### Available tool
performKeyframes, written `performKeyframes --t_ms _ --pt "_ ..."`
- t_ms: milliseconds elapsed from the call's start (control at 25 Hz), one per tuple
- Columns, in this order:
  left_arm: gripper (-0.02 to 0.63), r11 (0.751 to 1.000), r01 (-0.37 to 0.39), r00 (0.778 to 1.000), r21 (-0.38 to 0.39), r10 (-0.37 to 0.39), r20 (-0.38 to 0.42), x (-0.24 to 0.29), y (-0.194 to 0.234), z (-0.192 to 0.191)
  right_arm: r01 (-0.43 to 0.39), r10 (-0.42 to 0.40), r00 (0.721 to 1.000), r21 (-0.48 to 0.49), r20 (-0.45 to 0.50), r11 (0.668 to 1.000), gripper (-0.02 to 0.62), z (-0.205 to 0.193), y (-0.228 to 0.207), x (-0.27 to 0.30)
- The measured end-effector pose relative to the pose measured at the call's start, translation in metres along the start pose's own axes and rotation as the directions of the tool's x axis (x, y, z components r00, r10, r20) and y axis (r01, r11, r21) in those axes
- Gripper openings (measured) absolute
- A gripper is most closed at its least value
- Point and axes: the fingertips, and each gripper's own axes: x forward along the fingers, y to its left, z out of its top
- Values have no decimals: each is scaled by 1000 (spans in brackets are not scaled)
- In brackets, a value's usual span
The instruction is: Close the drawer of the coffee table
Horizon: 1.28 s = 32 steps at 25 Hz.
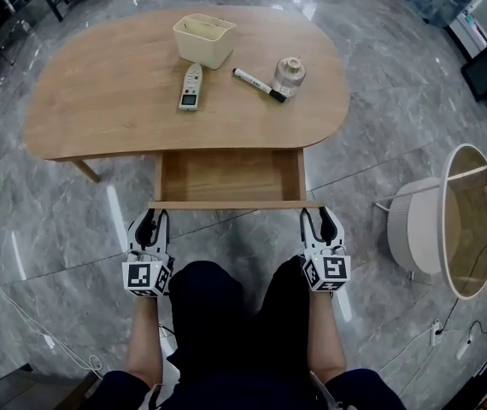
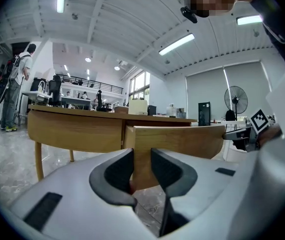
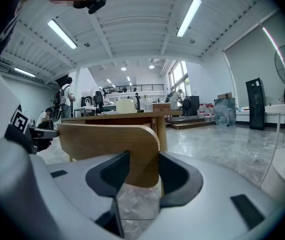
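The wooden coffee table (image 1: 115, 101) has its drawer (image 1: 226, 176) pulled out toward me, the drawer front (image 1: 235, 204) nearest. My left gripper (image 1: 151, 222) is just short of the front's left end, jaws open with nothing between them. My right gripper (image 1: 319, 219) stands at the front's right end, also open and empty. In the left gripper view the drawer front (image 2: 182, 146) fills the gap beyond the left gripper (image 2: 141, 171). In the right gripper view the rounded right end of the drawer front (image 3: 117, 146) shows just ahead of the right gripper (image 3: 142, 176).
On the tabletop are a cream bin (image 1: 204, 39), a white remote-like device (image 1: 191, 87), a marker (image 1: 259, 84) and a small jar (image 1: 289, 75). A round white side table (image 1: 448, 225) is on the marble floor at the right. The person's knees (image 1: 243, 314) are between the grippers.
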Motion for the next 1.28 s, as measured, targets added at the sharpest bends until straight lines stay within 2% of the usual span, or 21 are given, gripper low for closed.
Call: performKeyframes --t_ms 360,1280 --pt "120 1000 8 1000 -19 -8 -7 -1 0 2 16 -16 1000 14 -12 1000 189 1 -1 -3" --pt "120 1000 15 1000 -11 -15 2 -1 1 5 13 -13 1000 15 -5 1000 189 3 -1 -1"
